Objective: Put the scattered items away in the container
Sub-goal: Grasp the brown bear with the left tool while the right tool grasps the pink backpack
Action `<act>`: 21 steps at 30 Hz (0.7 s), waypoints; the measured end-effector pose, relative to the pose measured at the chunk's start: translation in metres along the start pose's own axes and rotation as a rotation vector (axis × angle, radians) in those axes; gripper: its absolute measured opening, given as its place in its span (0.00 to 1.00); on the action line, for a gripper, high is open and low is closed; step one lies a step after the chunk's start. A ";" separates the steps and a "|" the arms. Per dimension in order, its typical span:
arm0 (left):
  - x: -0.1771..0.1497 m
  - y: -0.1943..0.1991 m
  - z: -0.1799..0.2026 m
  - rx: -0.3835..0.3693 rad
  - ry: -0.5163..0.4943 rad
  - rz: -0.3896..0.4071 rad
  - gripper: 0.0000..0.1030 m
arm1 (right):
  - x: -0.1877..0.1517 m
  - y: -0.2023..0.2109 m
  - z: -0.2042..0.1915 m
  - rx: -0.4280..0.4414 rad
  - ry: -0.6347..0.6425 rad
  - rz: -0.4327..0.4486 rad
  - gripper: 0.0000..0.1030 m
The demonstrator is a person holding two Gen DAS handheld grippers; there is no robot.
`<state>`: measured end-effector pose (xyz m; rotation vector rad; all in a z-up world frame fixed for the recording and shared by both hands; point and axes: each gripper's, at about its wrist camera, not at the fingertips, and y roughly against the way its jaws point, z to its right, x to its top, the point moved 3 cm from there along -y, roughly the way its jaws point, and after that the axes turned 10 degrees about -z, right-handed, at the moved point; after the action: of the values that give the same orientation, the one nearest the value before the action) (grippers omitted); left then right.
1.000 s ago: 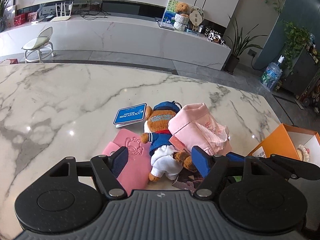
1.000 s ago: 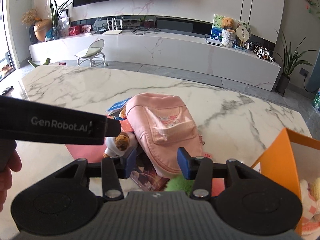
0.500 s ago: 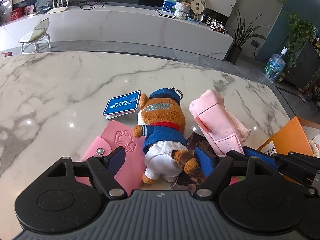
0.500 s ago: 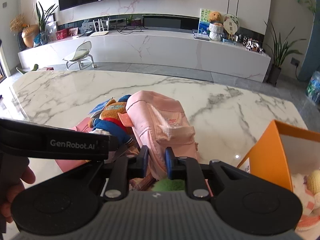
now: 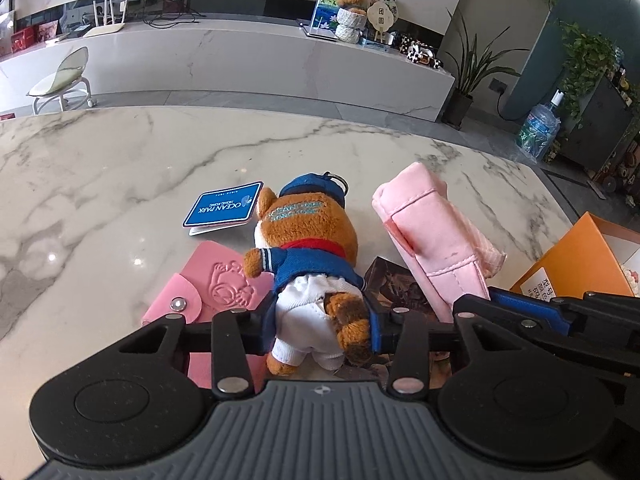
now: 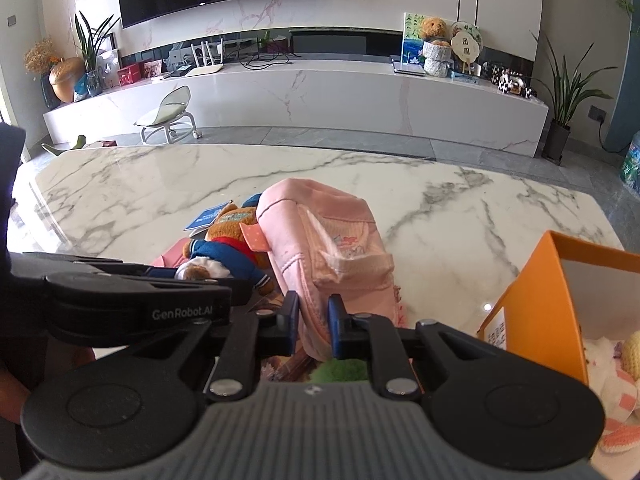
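Note:
A brown plush bear in a blue jacket and white trousers lies face down on the marble table. My left gripper is shut on the bear's legs, a finger pressing each side. A pink fabric bag stands tilted up beside the bear, and my right gripper is shut on its lower edge. The orange box stands open at the right with knitted soft items inside. In the left wrist view the bag rises to the right of the bear, close to the box.
A blue Ocean Park card, a pink snap pouch and a dark picture card lie around the bear. Something green and fuzzy sits under the bag. A hand shows at the left edge of the right wrist view.
The right gripper went from open to shut on the pink bag and raised it off the bear. The left fingers closed in from either side onto the bear's legs.

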<state>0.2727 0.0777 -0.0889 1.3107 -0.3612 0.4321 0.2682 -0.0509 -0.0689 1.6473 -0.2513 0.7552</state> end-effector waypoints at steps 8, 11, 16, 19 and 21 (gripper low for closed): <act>-0.032 0.024 -0.008 0.026 0.017 -0.026 0.47 | -0.026 0.017 -0.020 0.072 -0.036 -0.038 0.15; -0.045 0.033 -0.009 0.025 0.023 -0.027 0.47 | -0.039 0.026 -0.026 0.083 -0.037 -0.043 0.15; -0.058 0.053 -0.003 0.024 0.015 -0.004 0.46 | -0.053 0.047 -0.031 0.091 -0.039 -0.031 0.12; -0.065 0.068 0.004 0.016 0.001 0.016 0.46 | -0.059 0.063 -0.033 0.104 -0.046 -0.013 0.10; -0.071 0.077 0.009 0.022 -0.010 0.029 0.46 | -0.063 0.073 -0.034 0.113 -0.051 0.000 0.08</act>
<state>0.1727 0.0775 -0.0571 1.3312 -0.3853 0.4549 0.1686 -0.0507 -0.0471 1.7750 -0.2486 0.7389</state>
